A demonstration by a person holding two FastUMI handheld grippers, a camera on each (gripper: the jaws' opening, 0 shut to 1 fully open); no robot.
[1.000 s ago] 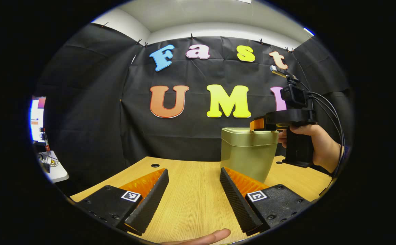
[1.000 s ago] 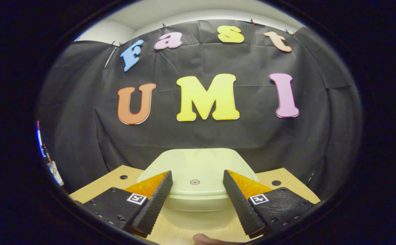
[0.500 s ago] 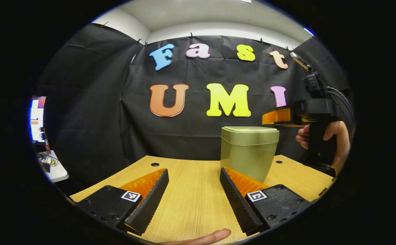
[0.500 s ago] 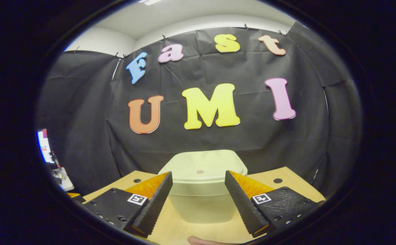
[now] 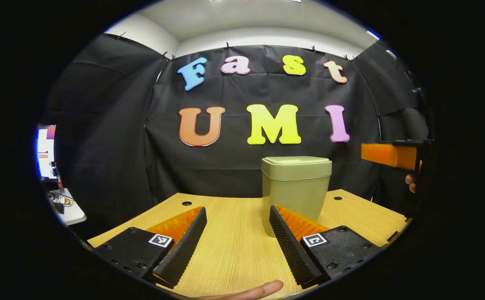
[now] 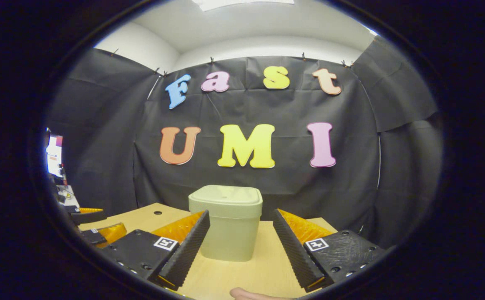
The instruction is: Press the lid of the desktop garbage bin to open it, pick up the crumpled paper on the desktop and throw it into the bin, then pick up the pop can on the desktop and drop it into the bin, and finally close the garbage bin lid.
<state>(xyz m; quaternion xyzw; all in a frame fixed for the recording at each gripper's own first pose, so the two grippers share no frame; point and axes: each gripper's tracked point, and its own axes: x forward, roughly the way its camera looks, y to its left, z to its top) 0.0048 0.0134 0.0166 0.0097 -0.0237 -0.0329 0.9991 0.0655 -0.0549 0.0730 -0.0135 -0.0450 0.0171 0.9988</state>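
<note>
Black cloth backs a wooden desktop (image 5: 234,246) where we see the bin (image 5: 295,187) standing upright near the back edge, lid (image 6: 225,195) flat and shut. Our left gripper (image 5: 237,241) sits low over the desk with jaws spread and nothing between them, the bin just beyond its right finger. Our right gripper (image 6: 240,246) is level, spread wide and empty, lined up on the bin with a gap of desk between; in the left gripper view it sits off to the bin's right (image 5: 388,155). We judge both are parked clear of the bin so nothing blocks the lid. Where the crumpled paper and the pop can are, we cannot tell. A small side table (image 5: 65,208) with clutter stands far left.
</note>
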